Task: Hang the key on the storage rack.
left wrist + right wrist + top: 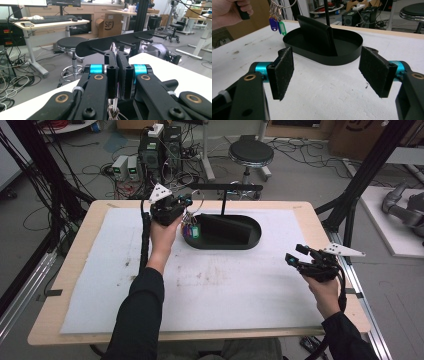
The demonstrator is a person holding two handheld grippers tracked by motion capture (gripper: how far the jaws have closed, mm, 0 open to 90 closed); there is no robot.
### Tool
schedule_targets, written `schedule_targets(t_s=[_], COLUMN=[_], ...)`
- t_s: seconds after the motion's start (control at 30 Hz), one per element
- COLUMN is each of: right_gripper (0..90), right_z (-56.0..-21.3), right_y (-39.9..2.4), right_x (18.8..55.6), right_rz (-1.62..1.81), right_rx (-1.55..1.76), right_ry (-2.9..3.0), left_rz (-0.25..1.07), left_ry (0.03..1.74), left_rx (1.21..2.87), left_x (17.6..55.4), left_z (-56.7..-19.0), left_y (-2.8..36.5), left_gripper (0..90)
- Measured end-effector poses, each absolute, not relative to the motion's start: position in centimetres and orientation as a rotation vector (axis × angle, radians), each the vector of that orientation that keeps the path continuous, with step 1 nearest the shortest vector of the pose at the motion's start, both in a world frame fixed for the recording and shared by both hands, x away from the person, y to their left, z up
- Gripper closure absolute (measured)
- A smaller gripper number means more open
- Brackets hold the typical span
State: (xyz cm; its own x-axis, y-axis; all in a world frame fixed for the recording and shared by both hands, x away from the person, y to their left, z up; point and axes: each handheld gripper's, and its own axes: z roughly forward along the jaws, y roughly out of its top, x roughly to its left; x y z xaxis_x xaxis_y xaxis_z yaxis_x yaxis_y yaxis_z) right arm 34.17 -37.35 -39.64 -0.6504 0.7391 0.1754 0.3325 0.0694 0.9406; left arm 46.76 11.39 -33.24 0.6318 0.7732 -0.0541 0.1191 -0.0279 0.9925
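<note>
Bench (75, 285): wood top, white mat (225, 290) over most of it, stained in the middle.

Black oval tray (250, 241) sits on the mat toward the far edge; an upright black wall stands inside it. A thin post rises from the tray and carries a black hook rack (225, 186) with pegs pointing out, seen close in the left gripper view (100, 45).

Left claw (186, 202) is up off the bench at the tray's left end, just below the rack. Jaws are pinched tight on a metal key ring (113, 48); the wire runs up between the pads. Keys with purple and green tags (191, 230) hang from it, dangling over the tray's left rim, also seen from the right gripper view (277, 25).

Right claw (329, 75) is near the bench's right edge, well apart from the tray, jaws spread wide, nothing between the pads, aimed at the tray.
</note>
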Motion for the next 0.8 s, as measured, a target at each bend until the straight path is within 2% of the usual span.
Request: schedule_targets(t_s=[0.8], right_gripper=[28.5], right_z=[-39.7], right_y=[-37.7], right_x=[34.1], right_rz=[1.609], right_rx=[1.075], right_ry=[1.997], left_rz=[0.594], left_ry=[0.858], left_rx=[1.505], left_x=[47.9], left_z=[-35.4], left_y=[11.3], left_gripper=[86.1])
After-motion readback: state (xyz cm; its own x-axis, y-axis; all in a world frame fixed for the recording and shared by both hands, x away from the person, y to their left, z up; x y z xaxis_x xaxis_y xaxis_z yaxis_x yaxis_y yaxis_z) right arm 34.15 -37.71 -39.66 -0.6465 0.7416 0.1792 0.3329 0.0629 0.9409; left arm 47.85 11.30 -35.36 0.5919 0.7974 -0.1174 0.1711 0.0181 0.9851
